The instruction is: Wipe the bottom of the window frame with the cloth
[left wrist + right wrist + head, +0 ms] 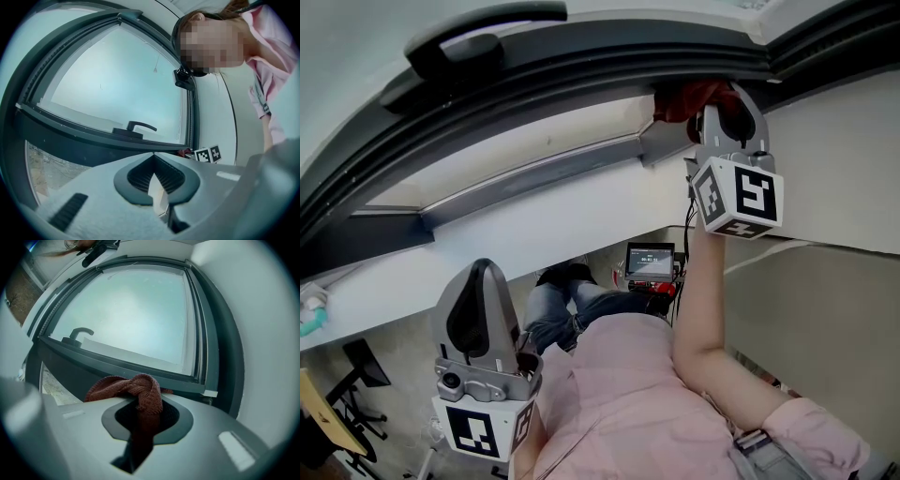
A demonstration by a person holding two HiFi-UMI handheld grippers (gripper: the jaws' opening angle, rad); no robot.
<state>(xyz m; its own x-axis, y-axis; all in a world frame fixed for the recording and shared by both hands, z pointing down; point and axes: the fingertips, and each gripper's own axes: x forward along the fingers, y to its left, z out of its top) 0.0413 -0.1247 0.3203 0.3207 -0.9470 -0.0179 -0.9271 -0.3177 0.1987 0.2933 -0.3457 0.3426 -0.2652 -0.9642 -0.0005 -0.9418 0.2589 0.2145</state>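
A rust-red knitted cloth (136, 389) is bunched between the jaws of my right gripper (146, 404), which is shut on it. In the head view my right gripper (724, 96) presses the cloth (686, 99) into the right end of the dark grey window frame's bottom rail (581, 80). From the right gripper view the bottom rail (131, 365) runs just beyond the cloth. My left gripper (484, 270) hangs low at the left, away from the window, its jaws shut with nothing in them. The left gripper (153, 158) view shows the cloth (184, 152) small, beside the right gripper's marker cube (208, 153).
A dark window handle (78, 333) sits on the lower sash. A white sill and wall (581, 211) run beneath the frame. Below stand a small lit screen (650, 260) with red cabling and a black chair (358, 367) at the left.
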